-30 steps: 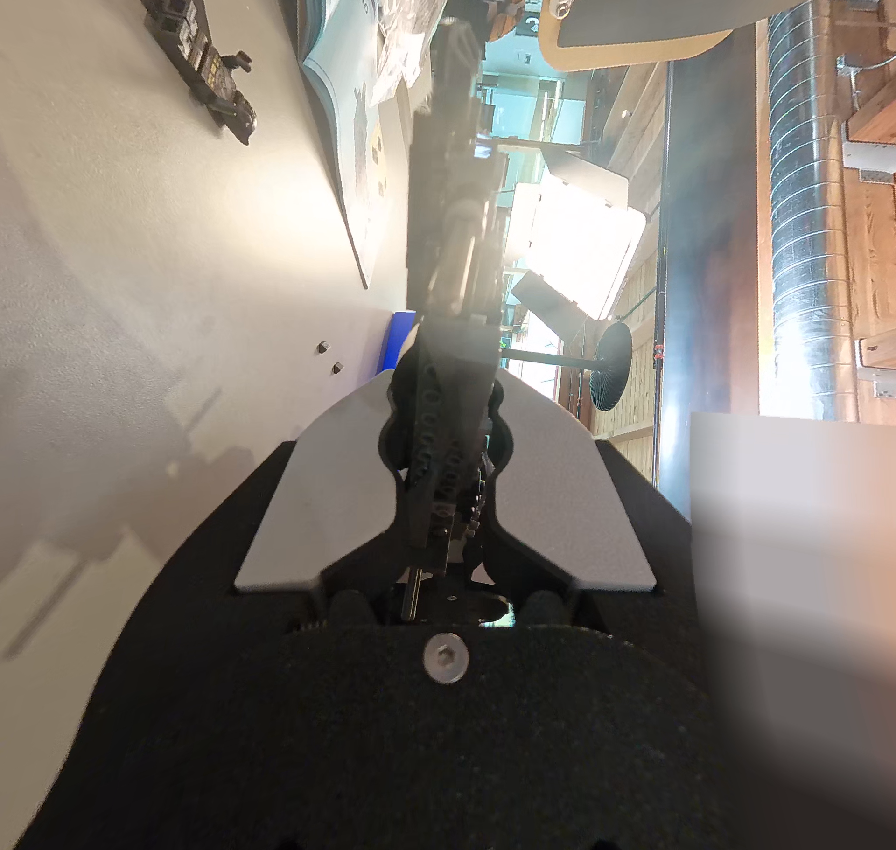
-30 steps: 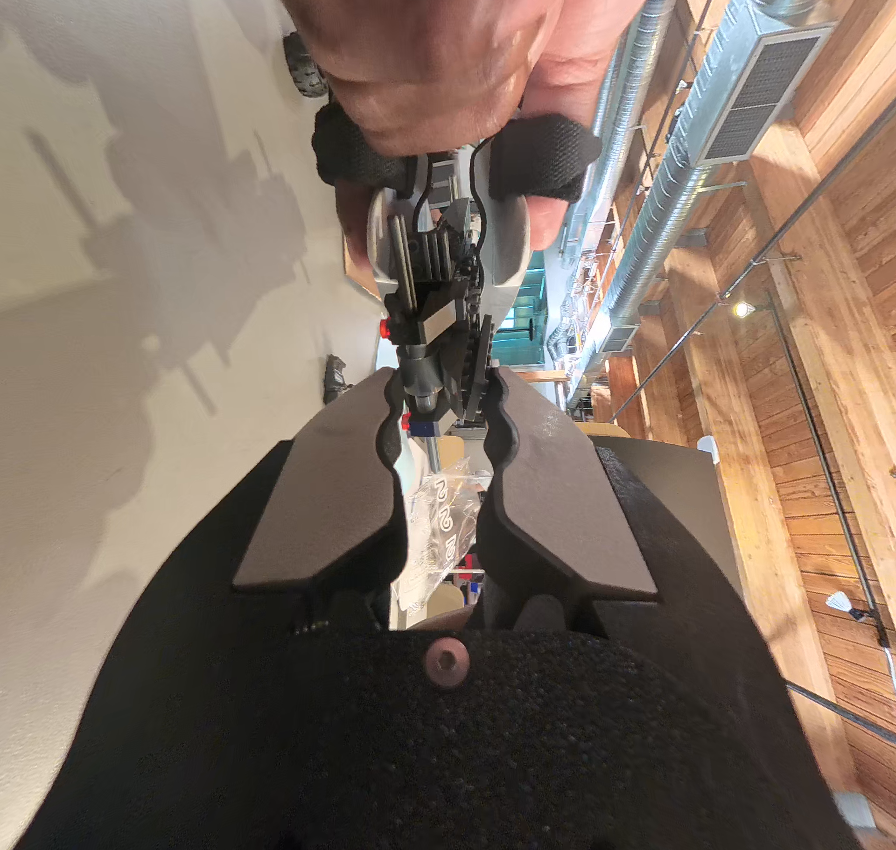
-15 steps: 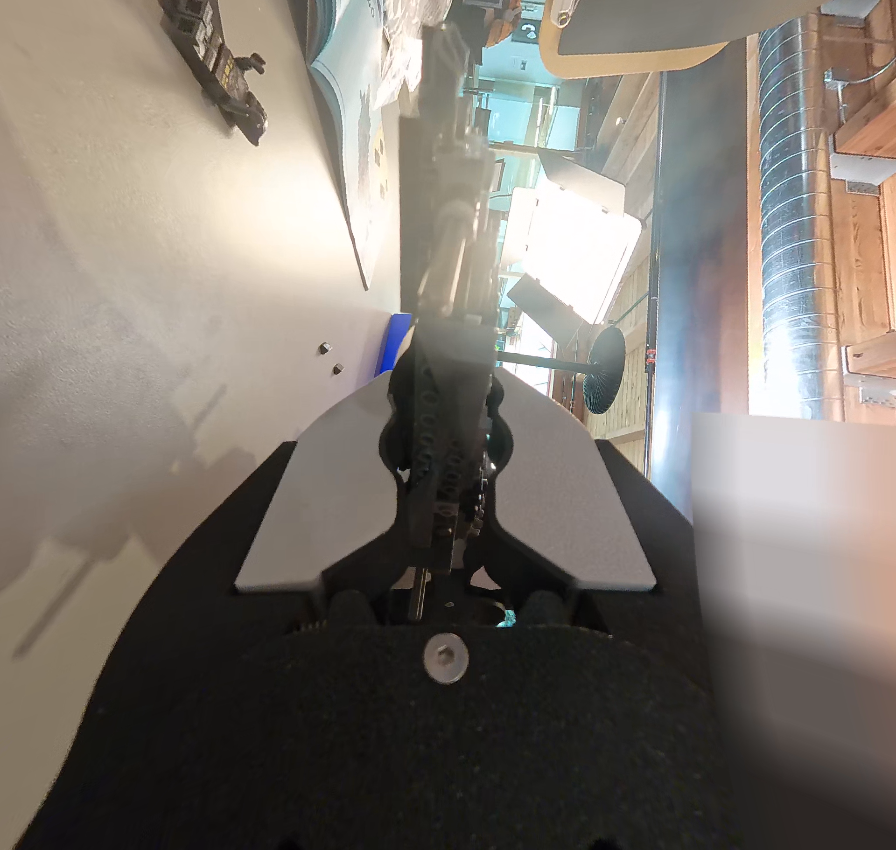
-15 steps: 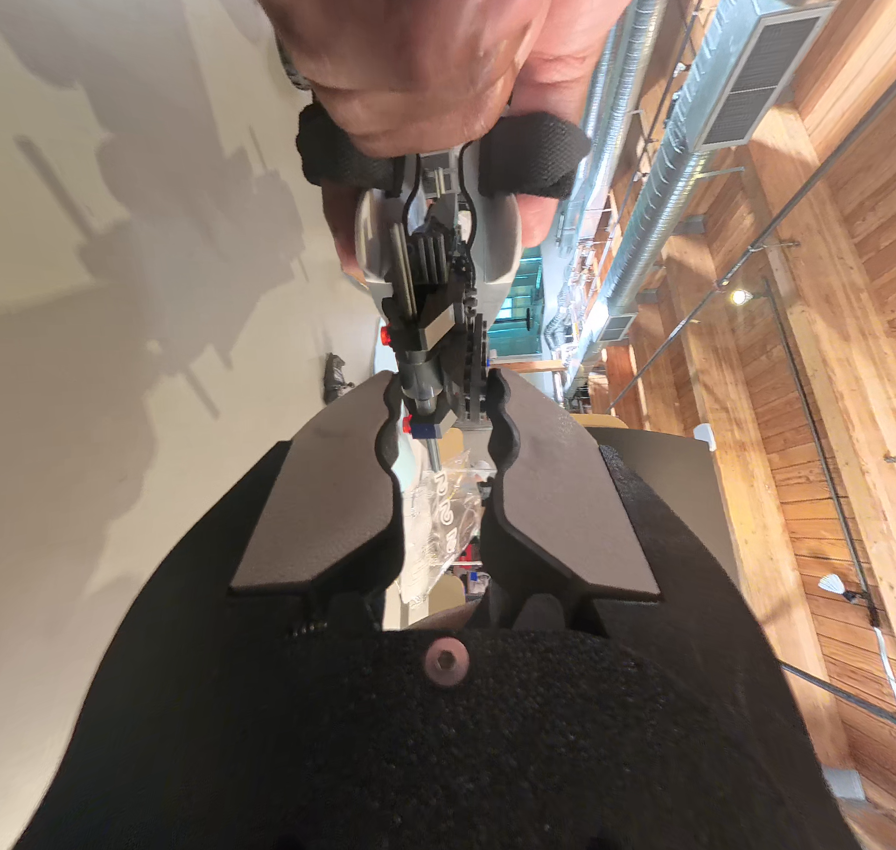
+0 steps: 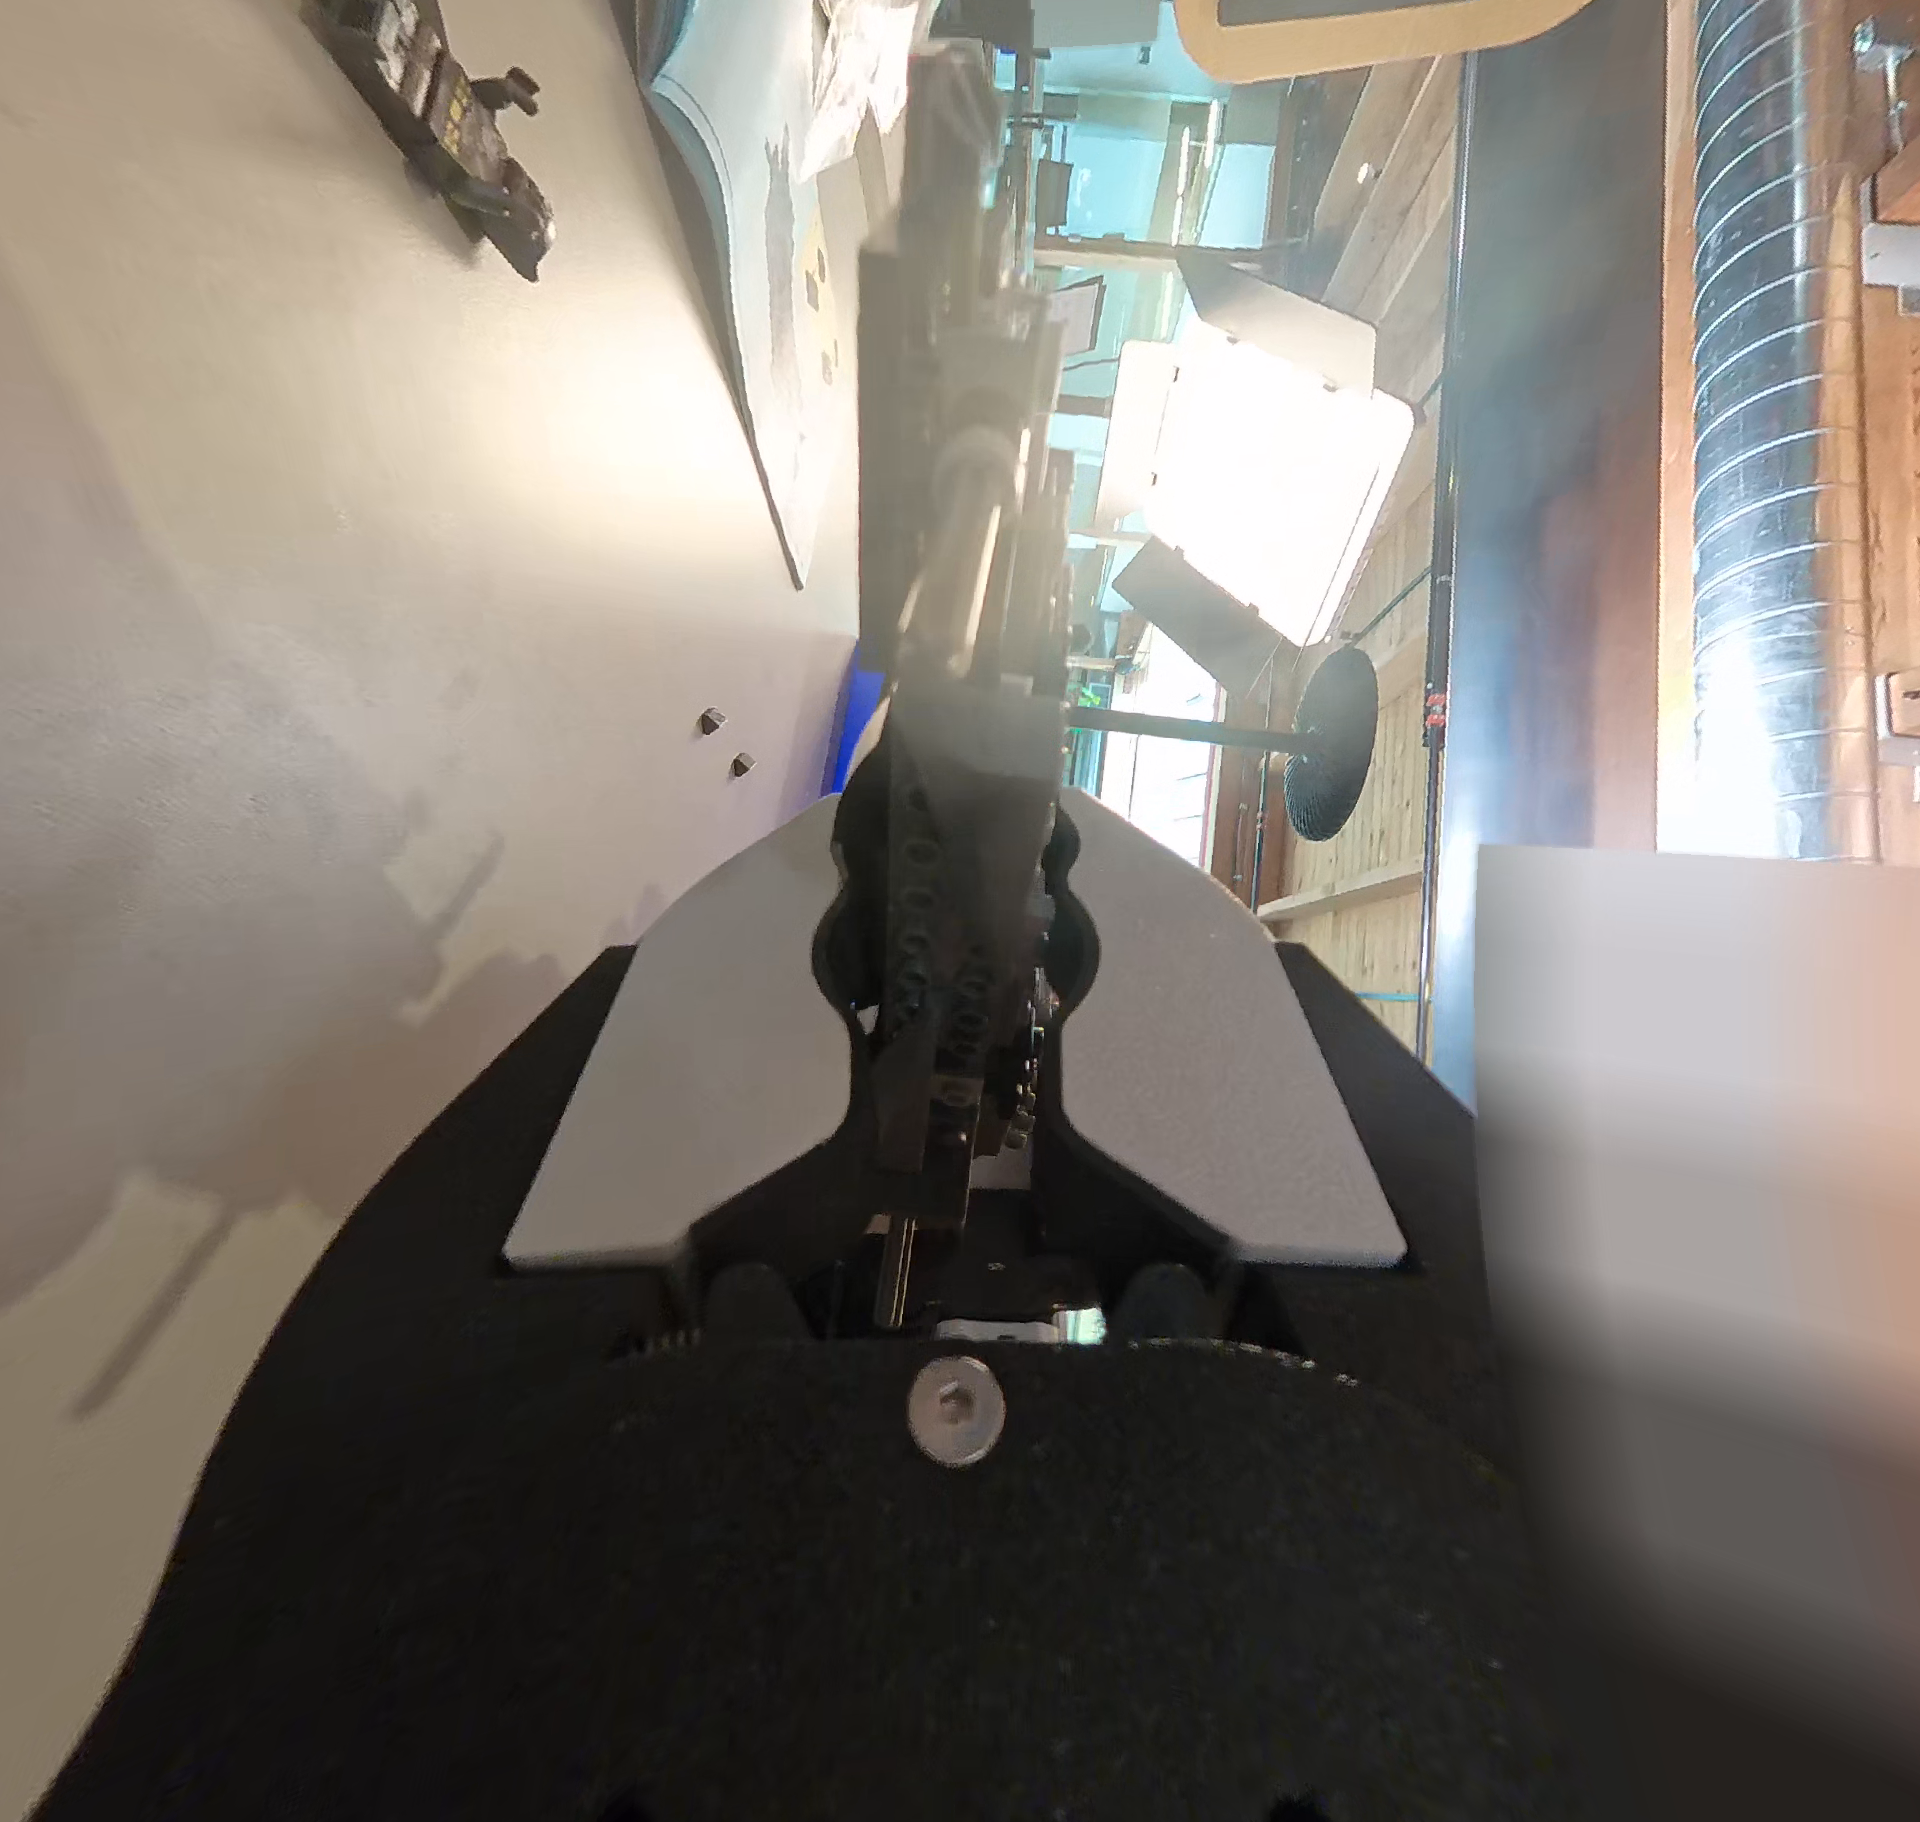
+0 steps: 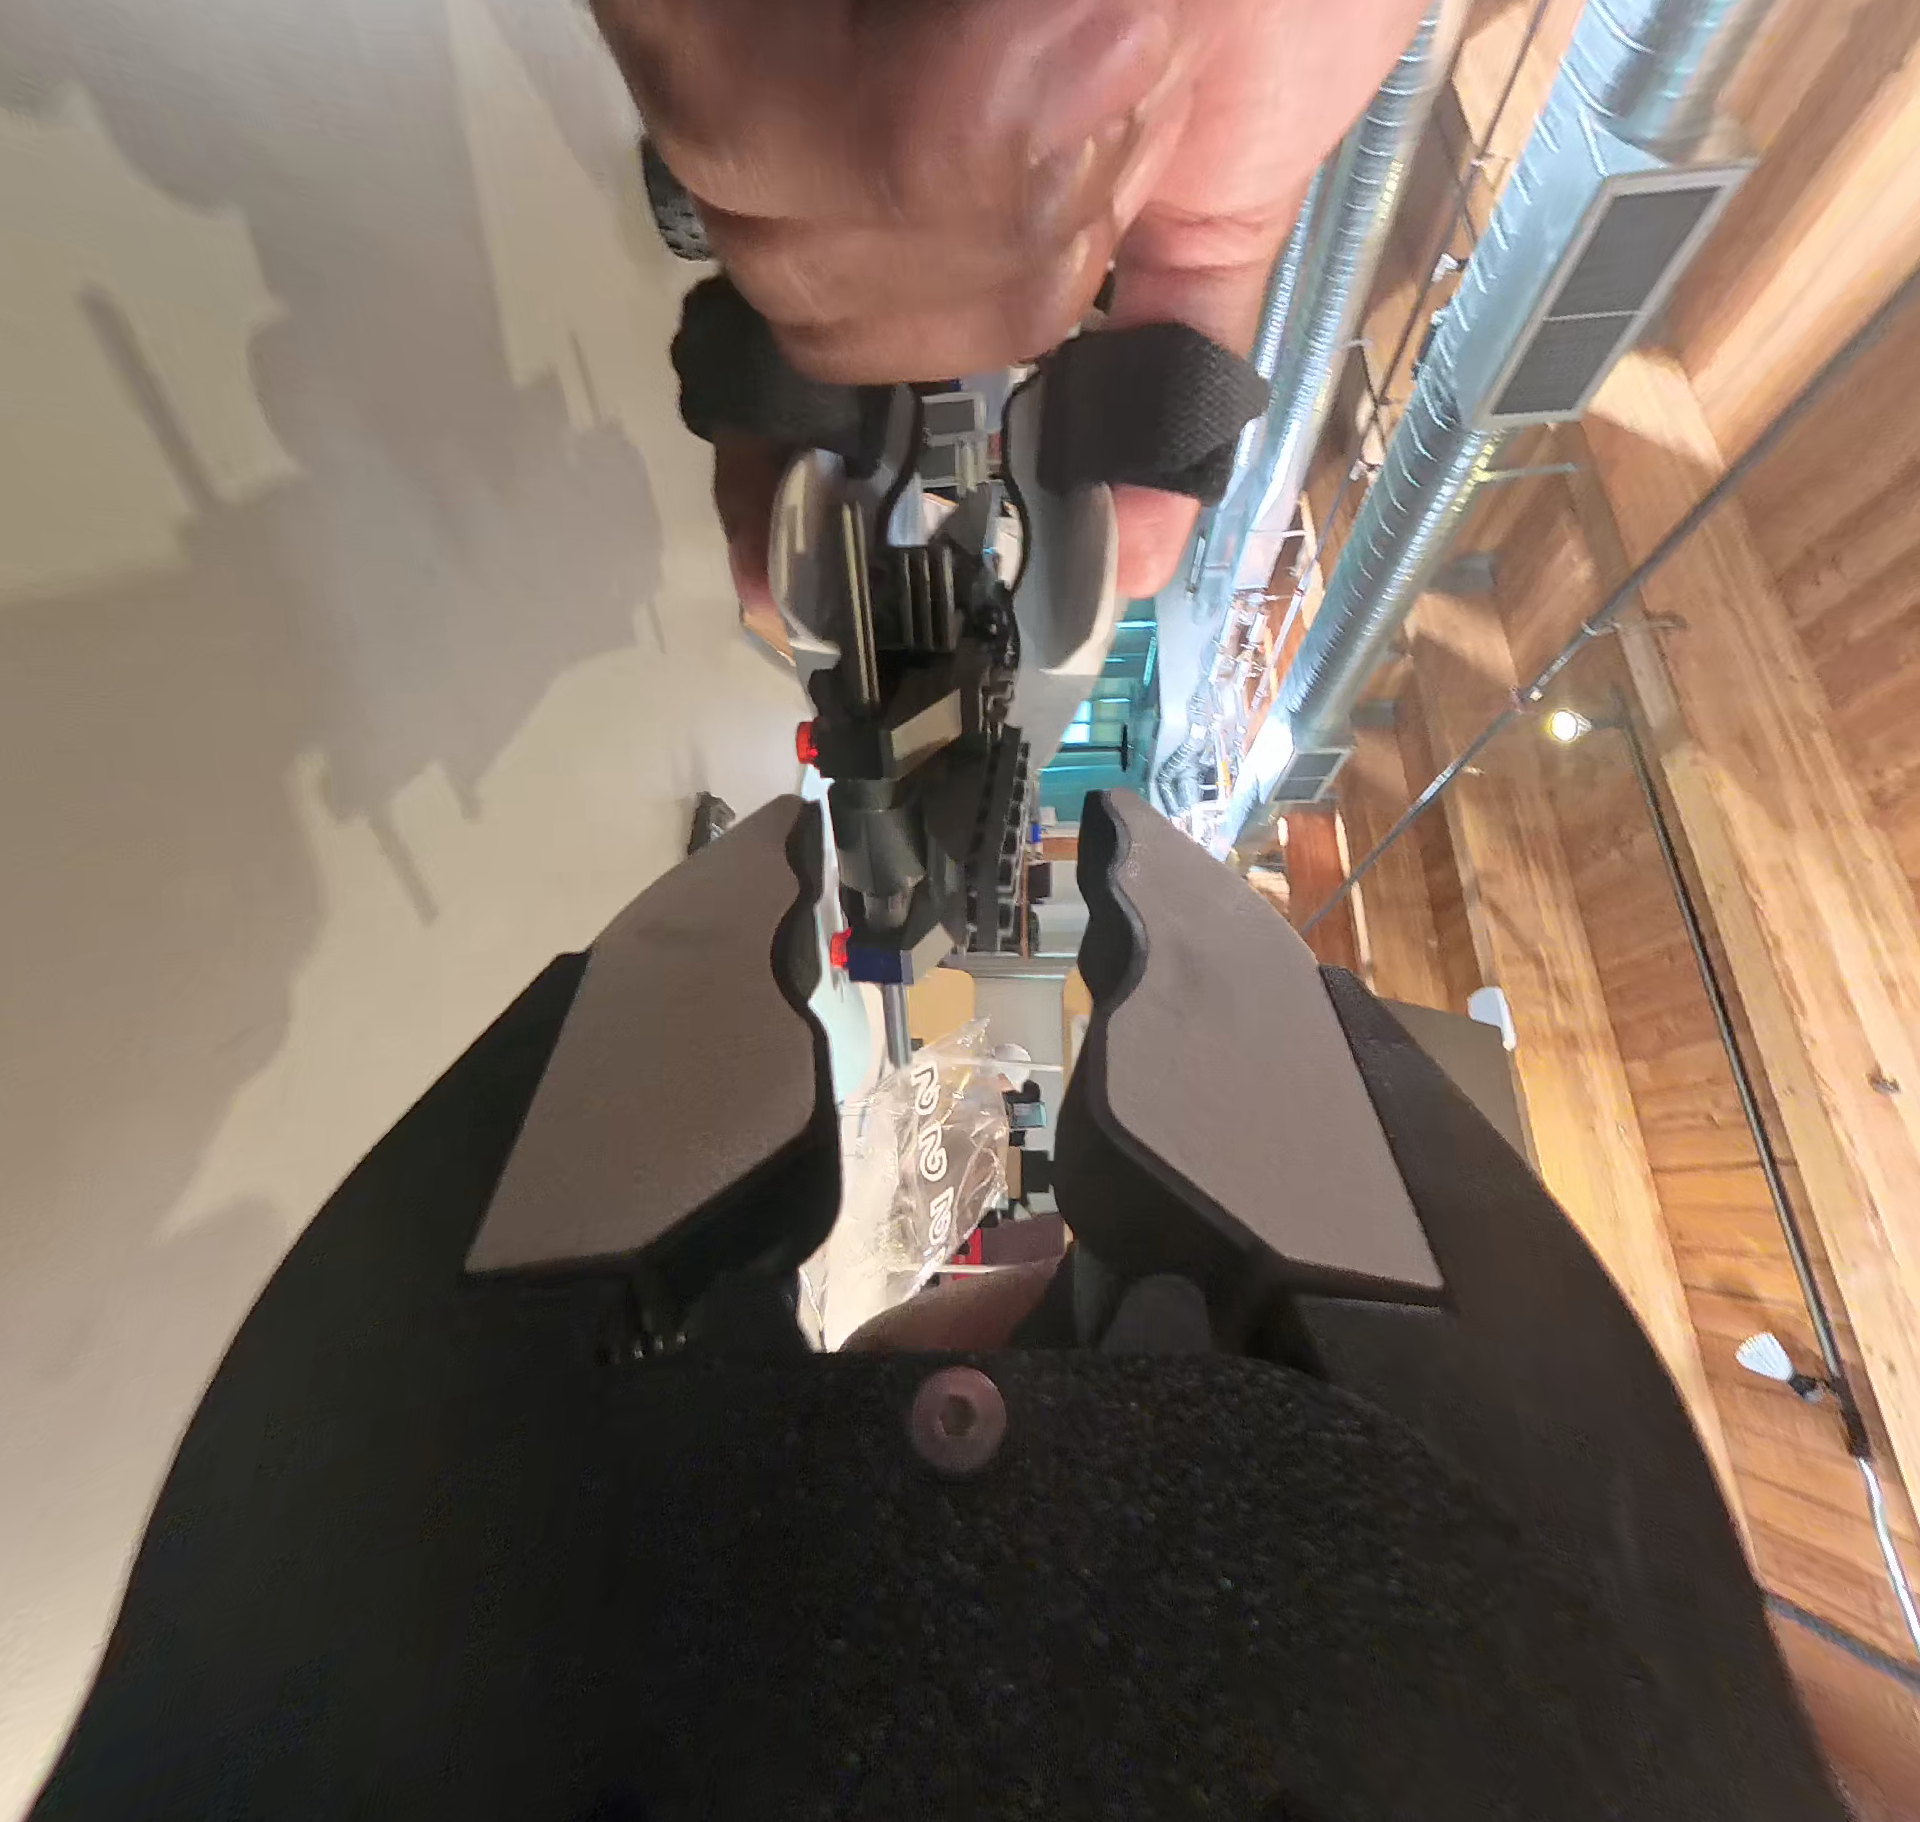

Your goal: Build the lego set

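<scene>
My left claw (image 5: 951,837) pinches the dark brick model (image 5: 961,567), both pads pressed on it. My right claw (image 6: 940,879) stands spread around the model's far end, its right pad clear. A loose dark brick piece (image 5: 426,89) and an open booklet (image 5: 748,162) lie on the tabletop (image 5: 260,577).

Matt black plastic brick model (image 5: 966,629) showing studded surfaces, beside it matt white table (image 5: 260,525), glossy paper booklet (image 5: 748,214), crinkled clear plastic bag (image 6: 925,1180), ribbed shiny metal duct (image 5: 1756,370), grainy wood wall (image 6: 1714,629)

An open workshop-like hall: timber-clad walls (image 6: 1714,525), exposed metal ducts (image 6: 1507,245), white worktable (image 5: 260,525).
</scene>
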Demonstrator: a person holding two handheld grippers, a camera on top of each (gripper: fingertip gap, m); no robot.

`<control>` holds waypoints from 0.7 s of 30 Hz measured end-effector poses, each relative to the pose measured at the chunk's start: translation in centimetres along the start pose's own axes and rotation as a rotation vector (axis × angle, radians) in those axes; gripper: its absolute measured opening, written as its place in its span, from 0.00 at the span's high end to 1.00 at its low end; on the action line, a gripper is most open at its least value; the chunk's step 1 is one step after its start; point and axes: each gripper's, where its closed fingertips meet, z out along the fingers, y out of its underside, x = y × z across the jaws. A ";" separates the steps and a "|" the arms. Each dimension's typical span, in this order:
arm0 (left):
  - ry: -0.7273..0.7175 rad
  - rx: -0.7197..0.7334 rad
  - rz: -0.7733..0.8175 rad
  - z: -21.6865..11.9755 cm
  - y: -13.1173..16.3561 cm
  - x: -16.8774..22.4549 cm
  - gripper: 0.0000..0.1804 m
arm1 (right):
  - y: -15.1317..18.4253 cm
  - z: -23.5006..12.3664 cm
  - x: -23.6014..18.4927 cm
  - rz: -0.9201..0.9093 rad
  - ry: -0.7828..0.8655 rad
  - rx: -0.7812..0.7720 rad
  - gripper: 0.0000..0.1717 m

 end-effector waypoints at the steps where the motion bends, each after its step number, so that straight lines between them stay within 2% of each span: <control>1: -0.002 -0.007 0.015 0.0 0.1 0.1 0.83 | -0.1 0.0 -0.1 -0.001 -0.012 0.004 0.72; 9: 0.002 -0.049 0.021 0.3 1.0 0.3 0.83 | 0.0 0.5 -0.3 -0.004 -0.022 0.006 0.77; 21: -0.002 -0.008 0.010 0.2 0.4 0.2 0.83 | 0.1 0.7 -0.3 -0.002 0.023 -0.039 0.78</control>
